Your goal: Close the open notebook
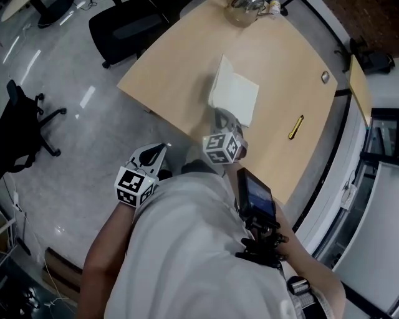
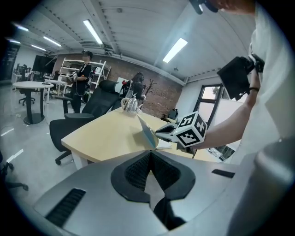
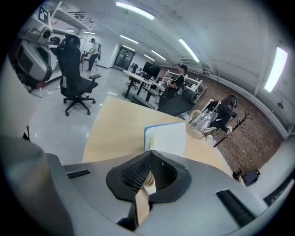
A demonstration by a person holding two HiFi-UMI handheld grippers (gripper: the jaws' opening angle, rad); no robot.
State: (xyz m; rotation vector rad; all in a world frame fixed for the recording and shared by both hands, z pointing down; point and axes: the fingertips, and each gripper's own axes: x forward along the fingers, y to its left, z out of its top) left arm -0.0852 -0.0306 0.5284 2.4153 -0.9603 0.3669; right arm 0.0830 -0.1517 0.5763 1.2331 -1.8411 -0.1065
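The open notebook (image 1: pixel 237 93) lies on the wooden table (image 1: pixel 280 56), white pages up, with its left cover lifted steeply. In the right gripper view it (image 3: pixel 167 138) shows a blue edge just beyond the jaw tips. My right gripper (image 1: pixel 221 115) is shut, its tip at the notebook's near corner; I cannot tell if it touches. In the left gripper view the raised cover (image 2: pixel 148 133) stands beside that right gripper (image 2: pixel 160 132). My left gripper (image 1: pixel 163 147) is shut and empty, held off the table's near-left edge.
A yellow pen (image 1: pixel 296 126) lies right of the notebook. A glass jug (image 1: pixel 246 9) stands at the table's far end. A black office chair (image 1: pixel 124 25) sits past the left edge. A phone (image 1: pixel 255 194) is mounted on the person's chest.
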